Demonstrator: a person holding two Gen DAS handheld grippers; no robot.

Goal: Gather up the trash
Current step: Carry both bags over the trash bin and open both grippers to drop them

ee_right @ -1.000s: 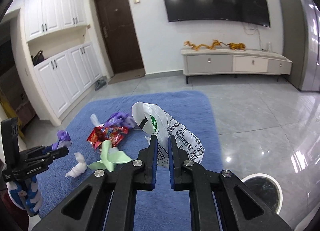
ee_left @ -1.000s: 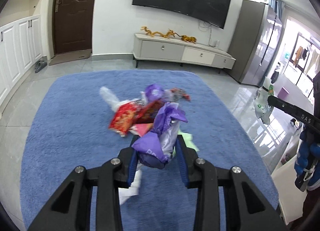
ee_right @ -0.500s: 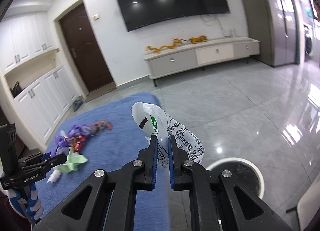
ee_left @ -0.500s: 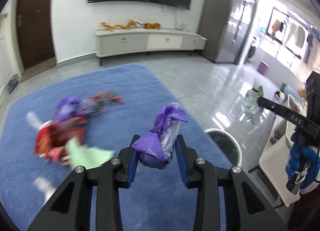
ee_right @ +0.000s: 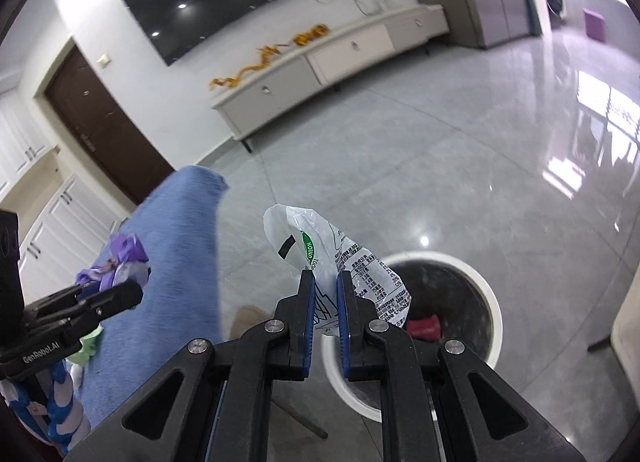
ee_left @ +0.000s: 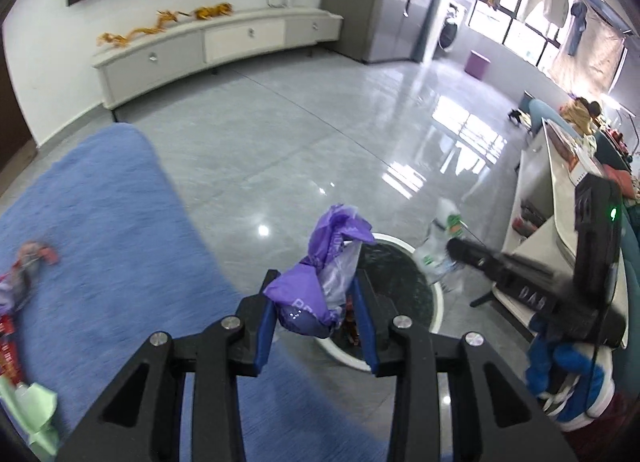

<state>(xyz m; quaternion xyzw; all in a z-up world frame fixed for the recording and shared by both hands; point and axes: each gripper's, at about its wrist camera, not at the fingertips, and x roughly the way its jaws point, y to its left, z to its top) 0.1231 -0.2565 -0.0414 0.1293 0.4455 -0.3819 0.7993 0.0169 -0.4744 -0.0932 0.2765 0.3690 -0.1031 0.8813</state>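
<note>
You are partway through the job. Your left gripper (ee_left: 316, 312) is pinching a crumpled purple plastic wrapper (ee_left: 316, 286) between its blue pads, and the wrapper sits up near the tips with a twisted end poking up. Your right gripper (ee_right: 322, 294) has its jaws pressed nearly together on a thin clear plastic bag with a green label and black print (ee_right: 340, 258). The bag is flat and floppy and sticks out past the tips.

Both pieces are close to the round white bin with a dark inside (ee_right: 486, 288). It stands on the shiny grey floor, just right of the blue carpet (ee_left: 100, 230). In the left view the purple wrapper hangs over the near left edge of the bin. In the right view the clear bag is over its left rim. Something red (ee_right: 424, 328) already lies inside the bin, so some trash looks done.

You have not dropped these two yet. More is left too. A red wrapper (ee_left: 10, 338) and a pale green scrap (ee_left: 36, 414) lie far left on the carpet. I think you will need at least one more trip after letting these go.
</note>
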